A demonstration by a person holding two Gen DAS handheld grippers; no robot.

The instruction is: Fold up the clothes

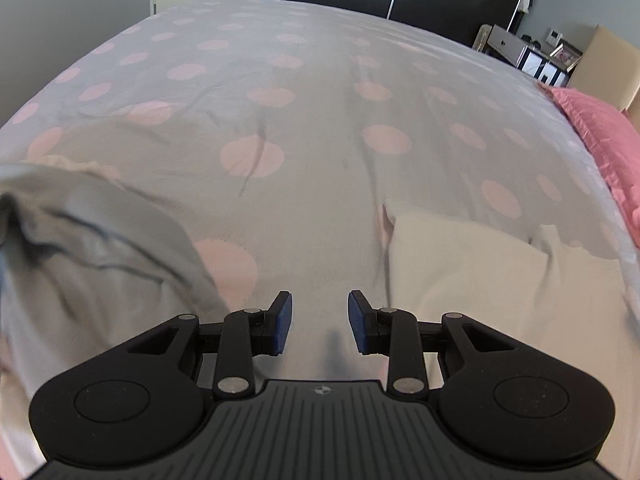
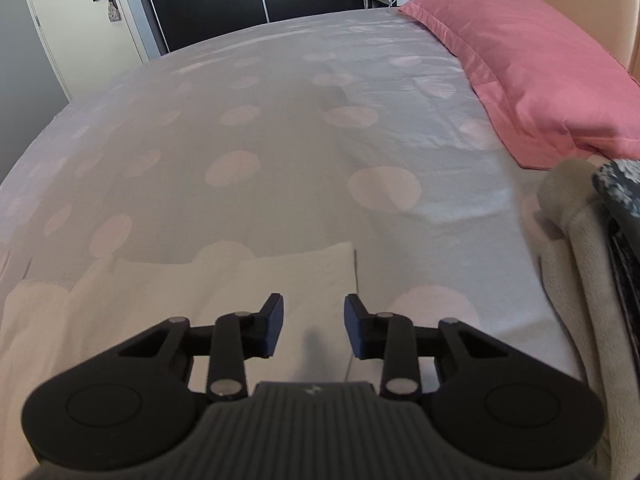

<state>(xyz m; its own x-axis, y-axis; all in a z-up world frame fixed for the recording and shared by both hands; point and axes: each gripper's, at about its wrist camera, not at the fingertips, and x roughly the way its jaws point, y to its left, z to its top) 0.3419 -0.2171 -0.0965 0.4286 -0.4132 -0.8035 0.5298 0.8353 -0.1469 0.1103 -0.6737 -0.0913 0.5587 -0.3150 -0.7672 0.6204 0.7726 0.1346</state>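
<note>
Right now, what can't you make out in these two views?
- Grey garment, left wrist view: blurred and cut off by the left edge.
- Beige fabric and dark patterned cloth, right wrist view: cut off by the right edge.
- White cloth: near part hidden behind the right gripper.

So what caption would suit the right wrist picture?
Open fingers hover over a folded white cloth on a spotted bedspread beside a pink pillow.

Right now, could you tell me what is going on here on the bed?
A person is working through laundry on a spotted bedspread with two handheld grippers. Both the left gripper and the right gripper are open and empty. A folded white cloth lies flat below them, a rumpled grey garment waits to its left, and a pink pillow sits at the head.
</note>
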